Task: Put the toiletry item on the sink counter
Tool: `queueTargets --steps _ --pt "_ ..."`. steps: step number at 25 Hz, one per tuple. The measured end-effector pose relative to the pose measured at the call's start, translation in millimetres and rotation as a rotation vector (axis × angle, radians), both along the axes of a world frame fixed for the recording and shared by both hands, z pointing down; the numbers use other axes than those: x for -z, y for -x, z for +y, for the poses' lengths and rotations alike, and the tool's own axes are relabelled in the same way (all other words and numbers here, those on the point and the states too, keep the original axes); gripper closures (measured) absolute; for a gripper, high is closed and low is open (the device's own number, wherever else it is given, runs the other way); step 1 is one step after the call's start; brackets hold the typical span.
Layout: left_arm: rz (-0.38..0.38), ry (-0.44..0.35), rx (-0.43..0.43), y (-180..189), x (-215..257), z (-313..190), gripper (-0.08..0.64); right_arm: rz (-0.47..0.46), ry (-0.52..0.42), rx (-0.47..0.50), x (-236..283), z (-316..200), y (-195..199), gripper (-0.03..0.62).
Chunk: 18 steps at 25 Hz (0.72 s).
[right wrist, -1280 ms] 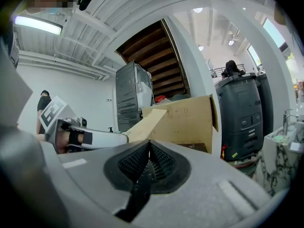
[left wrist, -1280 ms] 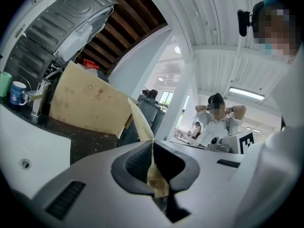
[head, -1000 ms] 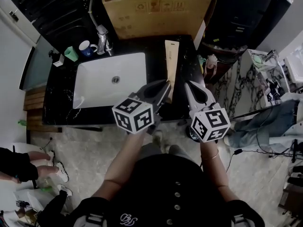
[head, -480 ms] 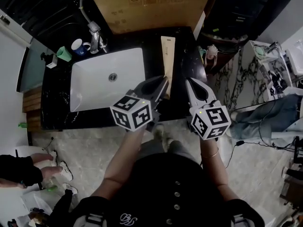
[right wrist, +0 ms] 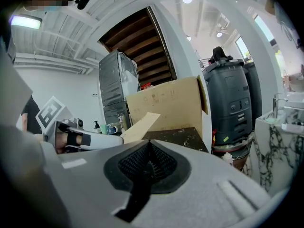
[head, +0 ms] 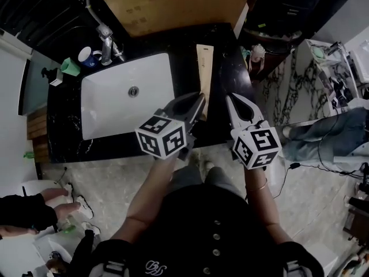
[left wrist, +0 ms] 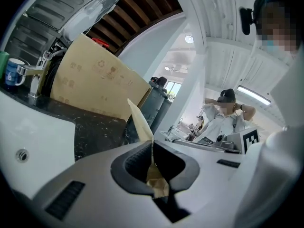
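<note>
- Black stone table (head: pixel 66 128) is carrying the white sink (head: pixel 109 117), with a bare dark strip lying to the right of the sink.
- Cardboard box (head: pixel 173 4) is standing behind the sink and a little to its right.
- Left tool (head: pixel 200 98) is hanging just right of the sink's near corner, jaws clamping the near end of the toiletry item (head: pixel 204 68).
- Right tool (head: pixel 230 98) is hovering farther right of the sink, jaws together, nothing between them.
- Toiletry item, a long flat tan paper sleeve, is reaching over the bare strip right of the sink, far end pointing behind the sink at the box. Can't tell whether it is touching the table.
- Handling, my read:
  - It is looking light and thin, fairly stiff along its length, easy to crease.
  - The paper is giving fair grip; contents are hidden.
  - The end pinch is letting it lever and sag.
  - Gripping nearer the middle, across the flat faces, would be steadier.
</note>
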<state>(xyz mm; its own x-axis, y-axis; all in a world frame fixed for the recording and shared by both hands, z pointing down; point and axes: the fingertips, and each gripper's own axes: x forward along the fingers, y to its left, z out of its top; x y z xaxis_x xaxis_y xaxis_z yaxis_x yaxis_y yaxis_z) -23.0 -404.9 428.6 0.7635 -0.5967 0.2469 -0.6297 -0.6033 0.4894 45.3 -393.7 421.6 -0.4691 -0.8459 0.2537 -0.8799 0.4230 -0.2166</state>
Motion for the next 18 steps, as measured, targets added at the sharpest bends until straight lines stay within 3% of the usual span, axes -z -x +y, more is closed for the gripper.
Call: queueTargets --steps 18 --pt "-0.065 0.124 -0.038 -15.2 -52.3 -8.1 0.543 0.010 0.115 -0.018 -40.0 -5.8 4.6 0.588"
